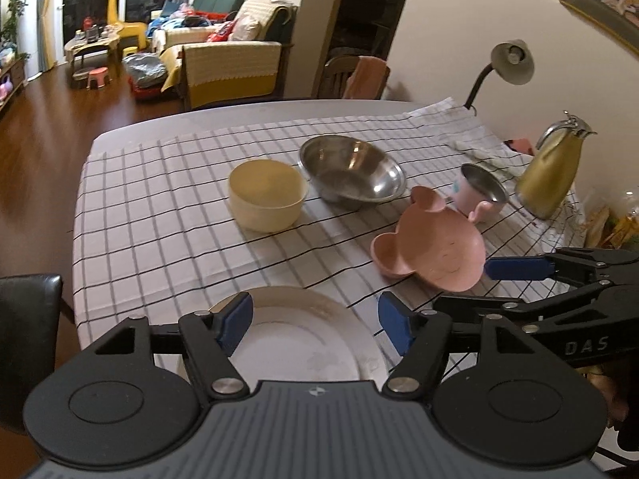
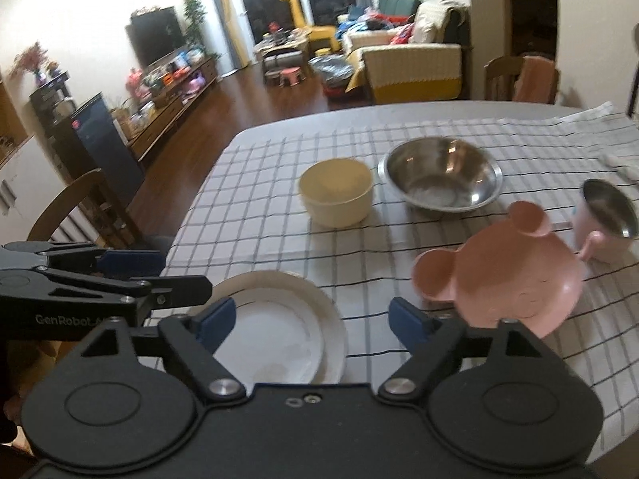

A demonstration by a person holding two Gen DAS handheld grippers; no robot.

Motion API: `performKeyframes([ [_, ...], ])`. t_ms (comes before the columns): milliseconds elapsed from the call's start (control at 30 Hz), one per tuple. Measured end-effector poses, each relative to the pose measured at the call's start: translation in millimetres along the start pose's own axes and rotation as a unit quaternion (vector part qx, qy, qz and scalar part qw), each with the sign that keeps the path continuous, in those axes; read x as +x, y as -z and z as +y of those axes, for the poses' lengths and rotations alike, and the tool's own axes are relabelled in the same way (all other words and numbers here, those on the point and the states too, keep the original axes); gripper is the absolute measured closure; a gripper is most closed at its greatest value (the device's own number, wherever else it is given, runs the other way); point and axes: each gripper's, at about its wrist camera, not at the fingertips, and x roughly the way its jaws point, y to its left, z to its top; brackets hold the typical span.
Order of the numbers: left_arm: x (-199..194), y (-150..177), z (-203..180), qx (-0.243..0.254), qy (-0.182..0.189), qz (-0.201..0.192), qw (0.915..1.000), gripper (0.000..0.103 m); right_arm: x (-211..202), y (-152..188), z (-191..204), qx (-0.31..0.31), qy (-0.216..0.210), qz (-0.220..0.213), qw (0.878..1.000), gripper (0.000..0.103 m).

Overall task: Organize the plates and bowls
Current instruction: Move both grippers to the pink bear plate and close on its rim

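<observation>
A white plate [image 1: 303, 339] lies at the table's near edge, just under my open, empty left gripper [image 1: 315, 321]; it also shows in the right wrist view [image 2: 279, 331]. A pink mouse-eared bowl [image 1: 431, 245] sits tilted to the right, also in the right wrist view [image 2: 503, 275]. My right gripper [image 2: 309, 321] is open and empty, between plate and pink bowl; its fingers [image 1: 515, 268] reach in beside the pink bowl. Farther back stand a cream bowl [image 1: 265, 193], a steel bowl [image 1: 351, 171] and a small pink cup with steel lining [image 1: 479, 191].
A checked cloth [image 1: 159, 207] covers the grey table. A gold jug [image 1: 549, 171] and a desk lamp [image 1: 507, 64] stand at the far right. A dark chair [image 1: 28, 319] is at the left edge, a wooden chair [image 2: 80, 203] too.
</observation>
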Motion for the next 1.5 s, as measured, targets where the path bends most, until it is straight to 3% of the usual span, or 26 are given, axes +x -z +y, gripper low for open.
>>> performKeyframes([
  [67,4.0,-3.2,-5.9,0.004,0.0,-0.005,1.0,0.029,-4.9,0.0,-7.4,0.008,0.014,-0.01,1.0,0.004],
  [300,29.6,-21.9,-27.9,-0.022,0.004,-0.013,0.9997,0.027,-11.1,-9.2,-49.9,0.016,0.062,-0.029,0.997,0.002],
  [500,81.3,-35.5,-48.1,-0.056,-0.02,0.036,0.9976,0.027,-1.5,-22.0,-106.9,0.008,0.094,-0.022,0.995,0.003],
  [700,132.8,-36.0,-68.4,-0.095,-0.008,0.092,0.9912,0.027,20.3,-27.9,-161.0,0.018,0.114,0.004,0.993,0.005],
  [967,199.7,-33.0,-102.7,-0.114,0.009,0.157,0.981,0.027,60.6,-27.9,-226.7,0.053,0.12,0.058,0.99,0.02],
  [1200,235.8,-21.8,-105.3,-0.182,0.005,0.187,0.9653,0.028,95.8,-28.4,-269.8,0.079,0.123,0.092,0.985,0.031],
  [1267,240.3,-19.7,-108.4,-0.186,0.003,0.188,0.9645,0.029,103.4,-28.4,-278.1,0.086,0.121,0.1,0.984,0.039],
  [1367,244.3,-17.9,-113.6,-0.184,0.007,0.19,0.9645,0.043,111.7,-28.4,-284.4,0.089,0.112,0.107,0.984,0.048],
  [1500,249.6,-15.7,-113.2,-0.193,0.007,0.191,0.9624,0.052,120.3,-27.4,-292.7,0.108,0.096,0.117,0.983,0.059],
])
